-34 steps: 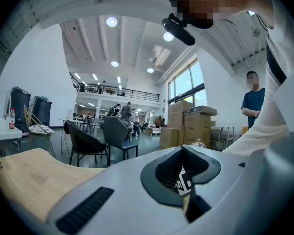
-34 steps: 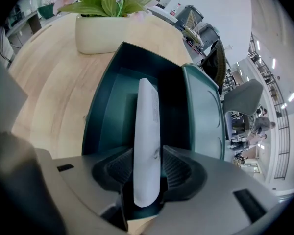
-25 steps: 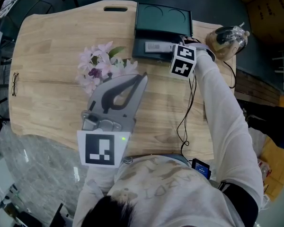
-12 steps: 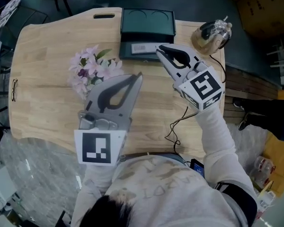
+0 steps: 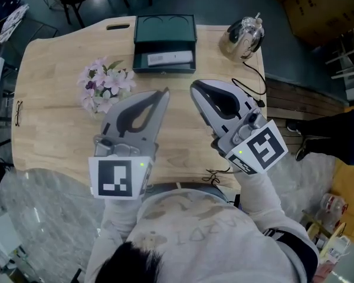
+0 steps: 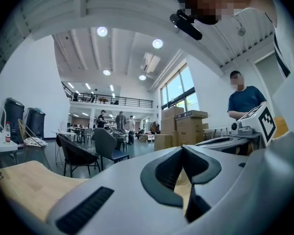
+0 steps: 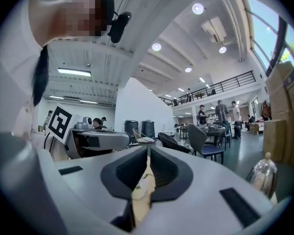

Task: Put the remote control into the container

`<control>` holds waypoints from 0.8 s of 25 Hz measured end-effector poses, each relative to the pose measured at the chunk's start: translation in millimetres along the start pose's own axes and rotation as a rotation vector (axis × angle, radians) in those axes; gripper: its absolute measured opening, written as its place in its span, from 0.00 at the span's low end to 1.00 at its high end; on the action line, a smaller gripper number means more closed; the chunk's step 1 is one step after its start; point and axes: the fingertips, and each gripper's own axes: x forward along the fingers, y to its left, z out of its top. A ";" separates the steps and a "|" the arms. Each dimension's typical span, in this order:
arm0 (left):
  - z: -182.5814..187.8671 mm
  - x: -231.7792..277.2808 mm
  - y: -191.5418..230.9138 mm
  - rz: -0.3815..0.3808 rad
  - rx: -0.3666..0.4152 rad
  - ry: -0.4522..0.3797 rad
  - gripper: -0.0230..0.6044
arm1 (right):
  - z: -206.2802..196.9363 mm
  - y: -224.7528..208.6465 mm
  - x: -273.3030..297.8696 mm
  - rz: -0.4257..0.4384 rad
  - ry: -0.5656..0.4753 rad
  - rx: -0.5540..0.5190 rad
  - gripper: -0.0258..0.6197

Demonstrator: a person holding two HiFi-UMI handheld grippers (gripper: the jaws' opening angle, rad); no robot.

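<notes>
Here's the remote control [image 5: 163, 58]: it lies inside the dark green container [image 5: 165, 25], in the container's nearer part, long side running left to right. The container sits at the far edge of the wooden counter [image 5: 53, 128], about midway along it.

Both tools are held over the near half of the counter, well apart from the container. The left gripper [image 5: 164, 92] points up and to the right, and its own view shows the 2 jaws pressed together tip to tip with nothing between them. The right gripper [image 5: 194, 86] angles up and to the left, just beside the left one. Its jaws are closed too, with only a thin slit behind the tips, and it is empty.

A bunch of pale pink flowers [image 5: 102, 85] lies on the counter left of the container, near the left gripper's tip. A glass teapot [image 5: 243, 32] stands at the far right corner, and a dark cable [image 5: 255, 82] trails from there along the counter's right edge. The person's light sleeves fill the bottom of the head view.
</notes>
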 end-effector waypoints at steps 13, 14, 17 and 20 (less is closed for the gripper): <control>32.5 -34.6 -60.8 0.042 0.071 -0.063 0.04 | 23.4 16.1 -73.3 -0.010 -0.037 0.039 0.09; 33.2 -36.6 -64.3 0.046 0.071 -0.059 0.04 | 24.9 16.8 -75.1 -0.005 -0.039 0.036 0.09; 35.0 -40.8 -72.8 0.054 0.070 -0.051 0.04 | 27.9 19.6 -79.0 0.008 -0.039 0.030 0.09; 37.7 -41.7 -79.7 0.058 0.068 -0.047 0.04 | 30.6 22.3 -81.9 0.021 -0.039 0.027 0.09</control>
